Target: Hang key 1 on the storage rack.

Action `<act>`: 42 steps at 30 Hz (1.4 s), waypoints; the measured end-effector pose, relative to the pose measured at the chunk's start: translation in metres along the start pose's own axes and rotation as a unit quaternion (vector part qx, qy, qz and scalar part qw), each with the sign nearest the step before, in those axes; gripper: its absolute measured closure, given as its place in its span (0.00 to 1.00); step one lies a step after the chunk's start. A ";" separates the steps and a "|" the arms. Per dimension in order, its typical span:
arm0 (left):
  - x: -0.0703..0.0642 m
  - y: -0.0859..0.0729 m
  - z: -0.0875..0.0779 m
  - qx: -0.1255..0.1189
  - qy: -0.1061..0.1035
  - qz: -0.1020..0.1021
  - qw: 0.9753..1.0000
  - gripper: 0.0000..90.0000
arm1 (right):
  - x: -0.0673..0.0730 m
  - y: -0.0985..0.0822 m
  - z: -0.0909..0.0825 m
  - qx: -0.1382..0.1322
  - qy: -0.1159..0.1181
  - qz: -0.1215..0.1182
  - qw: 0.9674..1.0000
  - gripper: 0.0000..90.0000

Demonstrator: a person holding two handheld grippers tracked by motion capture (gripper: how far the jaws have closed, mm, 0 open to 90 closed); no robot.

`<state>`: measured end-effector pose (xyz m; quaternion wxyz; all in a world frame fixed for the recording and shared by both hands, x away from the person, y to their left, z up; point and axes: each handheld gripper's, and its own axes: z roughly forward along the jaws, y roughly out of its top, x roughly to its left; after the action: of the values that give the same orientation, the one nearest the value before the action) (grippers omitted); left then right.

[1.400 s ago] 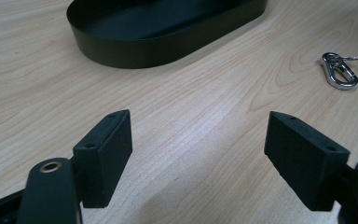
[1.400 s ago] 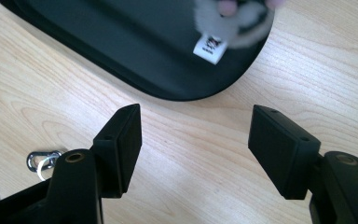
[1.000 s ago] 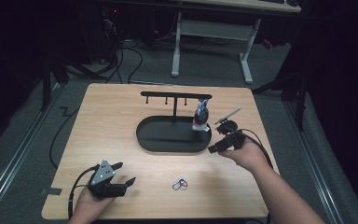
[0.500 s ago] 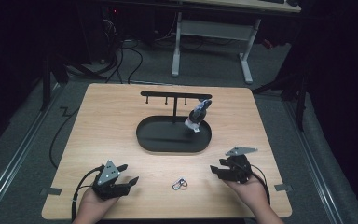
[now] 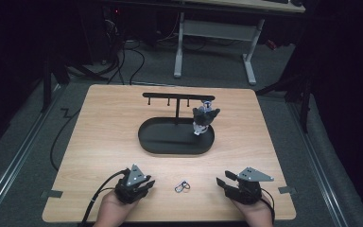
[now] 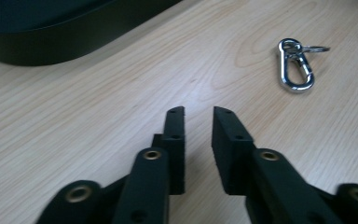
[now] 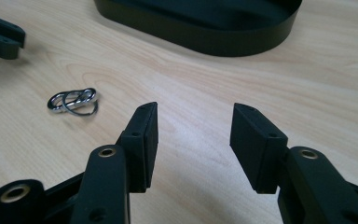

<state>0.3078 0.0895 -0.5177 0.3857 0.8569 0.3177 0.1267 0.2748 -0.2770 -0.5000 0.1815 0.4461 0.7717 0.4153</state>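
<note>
- We see the left gripper (image 5: pixel 133 187) low at the near left of the wooden worktop (image 5: pixel 104 127), held in the person's left hand (image 5: pixel 111 210).
- In the left gripper view its jaws have just been closing and stand with only a narrow gap, bare wood between them and nothing held.
- The right gripper (image 5: pixel 238 186) sits at the near right of the worktop, in the person's right hand (image 5: pixel 255 213).
- In the right gripper view its jaws have just been narrowing too, yet a wide gap remains; they grip nothing.
- The silver snap hook (image 5: pixel 183 187), with a small ring on one end, lies flat on the worktop between the two grippers, touching neither.
- In the left gripper view the snap hook (image 6: pixel 297 70) lies ahead and to the right of the jaw tips; in the right gripper view it (image 7: pixel 73 101) lies ahead and to the left, near the jaws but apart.
- Beyond it stands a black oval tray (image 5: pixel 165 144) with a post and a hook bar (image 5: pixel 177 97).
- A small dark and white key fob (image 5: pixel 203 118) hangs from the bar's right end, over the tray's right part.
</note>
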 end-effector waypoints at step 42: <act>0.026 -0.004 -0.012 -0.033 0.030 -0.027 0.999 0.67 | 0.012 -0.007 0.021 0.047 0.062 -0.031 0.996 0.53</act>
<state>0.3207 0.1153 -0.5136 0.4074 0.8308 0.3473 0.1525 0.2779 -0.2587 -0.5166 0.1250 0.4030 0.8137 0.3998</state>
